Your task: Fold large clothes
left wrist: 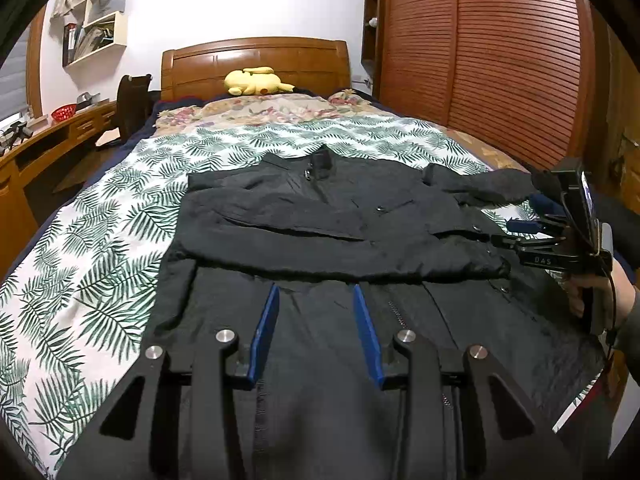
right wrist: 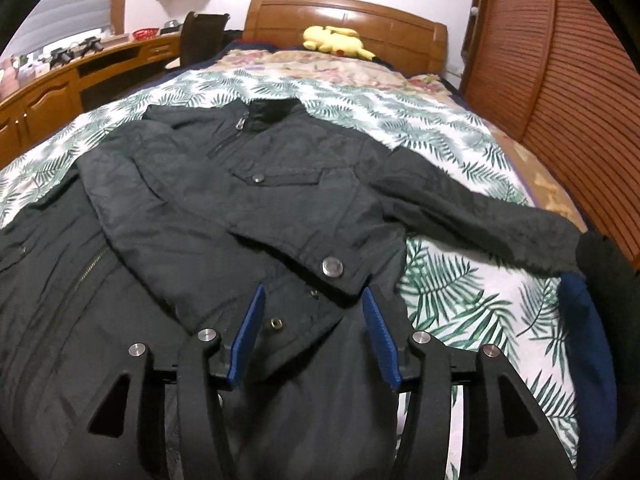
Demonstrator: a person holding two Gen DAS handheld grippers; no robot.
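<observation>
Left gripper (left wrist: 315, 292): the fingers are being held apart with nothing between them, hovering just above the lower front of the jacket.
Right gripper (right wrist: 314, 292): the fingers are likewise being kept apart and empty, poised over the jacket's right edge near a snap button (right wrist: 332, 267).
Jacket (left wrist: 340, 216): a large dark jacket is lying front up on the bed (left wrist: 100, 264), its collar (right wrist: 276, 110) pointing toward the headboard (left wrist: 256, 62); one sleeve appears folded across the chest.
Other sleeve (right wrist: 472, 208): it is lying stretched out over the leaf-print cover, well apart from the body.
Step in hand: probably this sleeve is about to be folded in.
Doing it well: the cuff should be pinched through a single layer, lifted low and laid flat across the chest while the body is being pinned by the left gripper.
Far end: a yellow plush toy (right wrist: 336, 42) is resting by the headboard.
</observation>
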